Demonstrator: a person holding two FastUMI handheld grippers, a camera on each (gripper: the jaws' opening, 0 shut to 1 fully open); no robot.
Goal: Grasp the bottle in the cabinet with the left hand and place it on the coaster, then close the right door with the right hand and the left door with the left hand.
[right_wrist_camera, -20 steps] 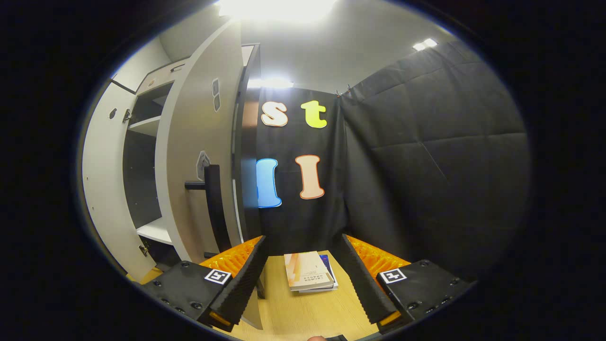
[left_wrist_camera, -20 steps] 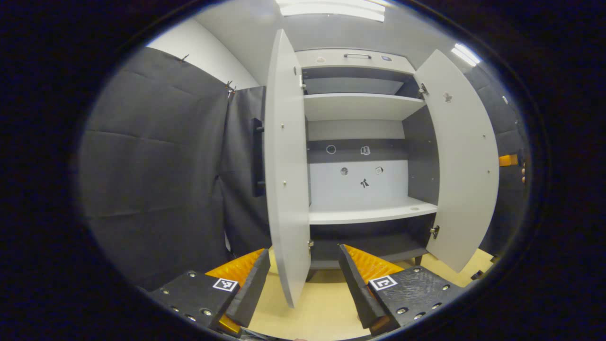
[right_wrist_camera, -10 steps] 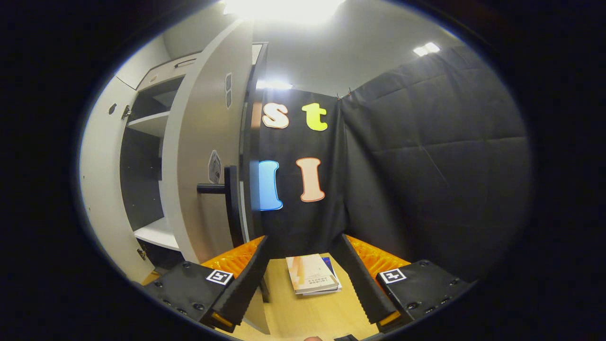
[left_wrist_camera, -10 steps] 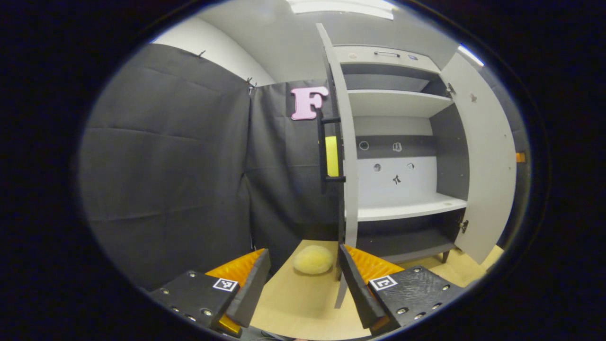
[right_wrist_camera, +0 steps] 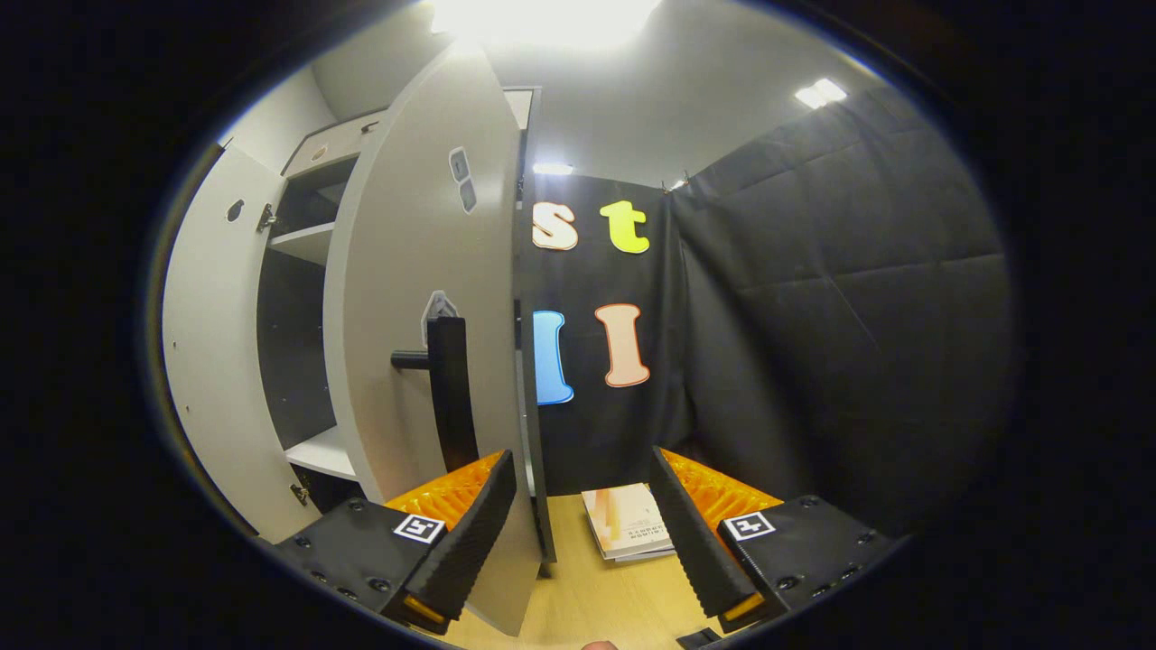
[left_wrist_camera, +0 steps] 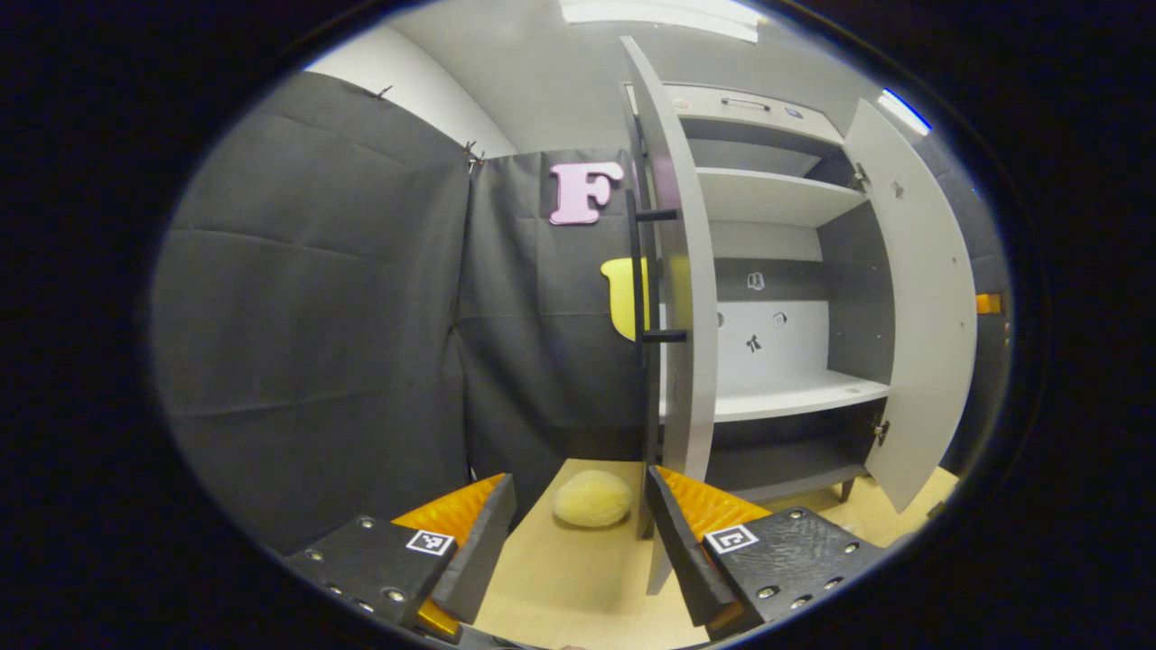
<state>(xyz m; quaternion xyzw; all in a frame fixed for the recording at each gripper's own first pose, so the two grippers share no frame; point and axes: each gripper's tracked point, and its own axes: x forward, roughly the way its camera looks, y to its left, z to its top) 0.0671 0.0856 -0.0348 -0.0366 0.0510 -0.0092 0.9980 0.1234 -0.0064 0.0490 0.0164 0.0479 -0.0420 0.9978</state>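
Here both doors stand open and neither gripper holds anything. In the left gripper view the left gripper [left_wrist_camera: 571, 533] has its fingers spread, empty, low over the counter [left_wrist_camera: 578, 578], with the left door [left_wrist_camera: 679, 298] seen nearly edge-on just past the right-hand finger; its handle [left_wrist_camera: 643, 271] faces the booth wall, so the gripper looks placed at the door's outer side, where a push would swing it shut. The cabinet [left_wrist_camera: 786, 298] shelves visible past the door carry no bottle, and no bottle or coaster can be made out on the counter either — I cannot tell where it now sits, though the bare shelves suggest the placing is done. A pale round lump [left_wrist_camera: 591, 498] lies on the counter beside the door's foot. In the right gripper view the right gripper [right_wrist_camera: 578, 533] is likewise spread and empty, its left-hand finger just beside the right door [right_wrist_camera: 424, 298] and below the door's dark handle [right_wrist_camera: 450, 388]; books [right_wrist_camera: 632, 533] lie on the counter ahead. Against half a second ago, the left gripper's camera has slid further round the left door, showing more of its outer face and less of the shelves, while the right door looms larger and nearer in the right gripper view — that approach fits the door-closing stage.
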